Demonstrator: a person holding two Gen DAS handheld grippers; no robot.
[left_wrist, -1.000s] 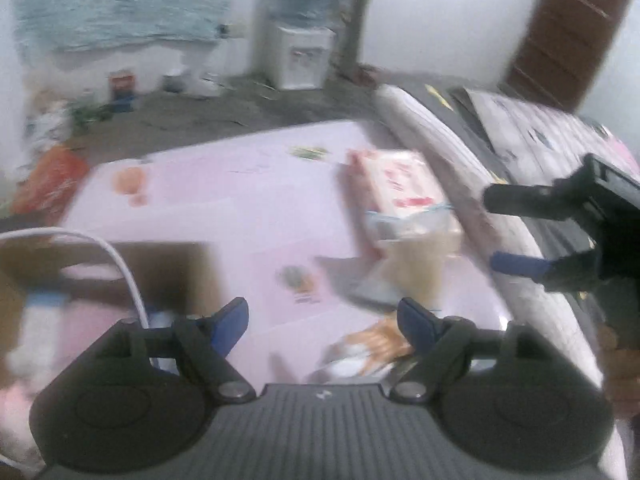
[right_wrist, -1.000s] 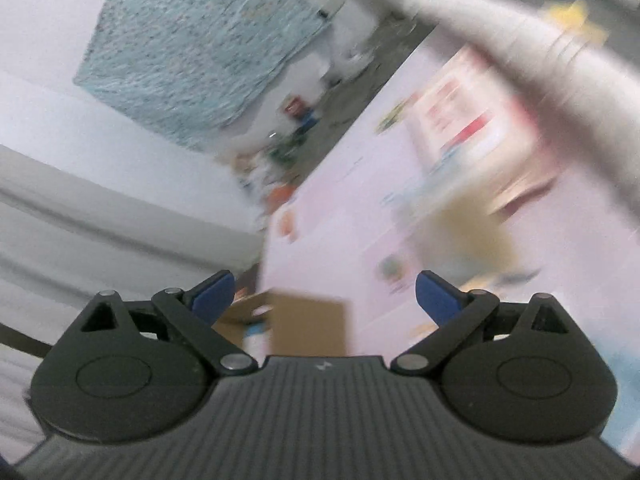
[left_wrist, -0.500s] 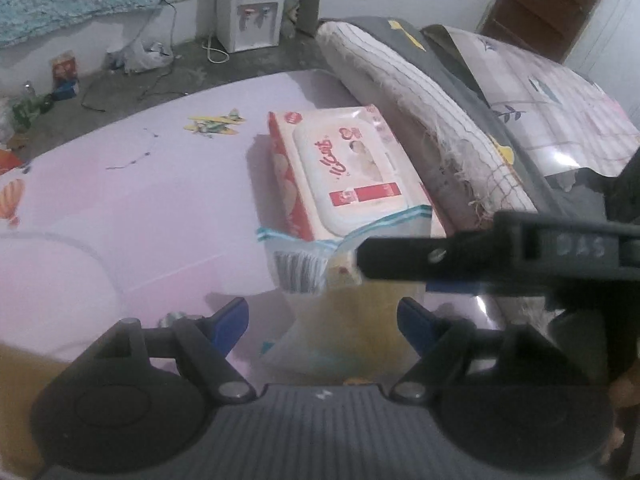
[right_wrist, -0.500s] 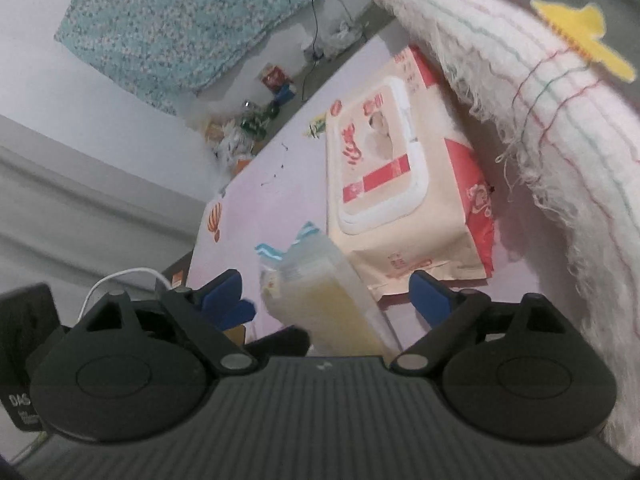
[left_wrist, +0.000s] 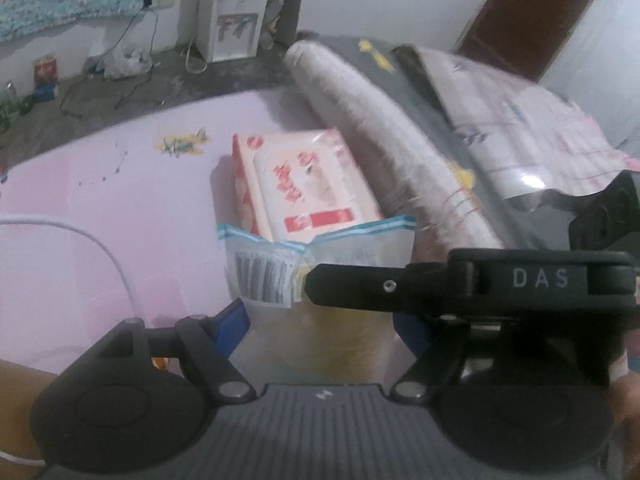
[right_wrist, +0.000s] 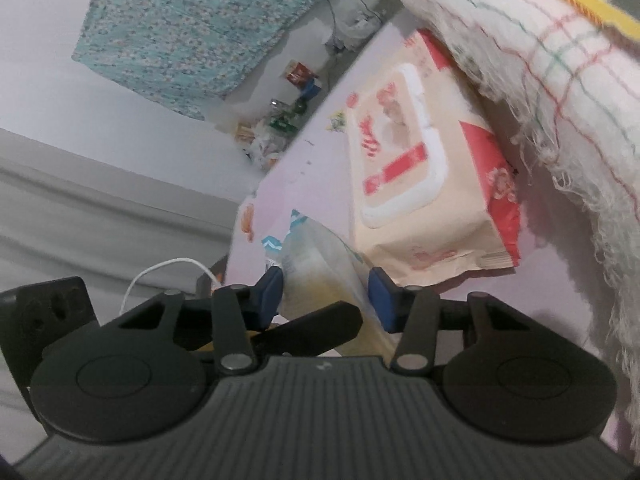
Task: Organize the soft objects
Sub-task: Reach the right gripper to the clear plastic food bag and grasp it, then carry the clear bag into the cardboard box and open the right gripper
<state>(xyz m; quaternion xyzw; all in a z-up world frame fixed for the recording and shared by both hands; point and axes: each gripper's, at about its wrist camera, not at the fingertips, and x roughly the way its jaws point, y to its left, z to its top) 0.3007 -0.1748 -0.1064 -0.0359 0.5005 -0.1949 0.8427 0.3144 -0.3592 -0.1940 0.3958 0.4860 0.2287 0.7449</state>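
Note:
A clear zip bag with yellowish soft contents stands on the pink sheet, just in front of a red-and-cream wipes pack. My right gripper comes in from the right; its jaws are closing and both blue pads press the bag. One of its black fingers crosses the left wrist view. My left gripper stands wide around the bag's lower part, its jaws closing a little, pads beside the bag. The bag's base is hidden behind the gripper bodies.
A rolled fringed blanket lies right of the wipes pack. A white cable arcs over the sheet at the left, by a cardboard box. A water dispenser stands on the floor beyond.
My right gripper came down over the bag and its jaws narrowed from wide apart onto the bag. My left gripper swung toward the bag, and its jaws now stand at the bag's sides.

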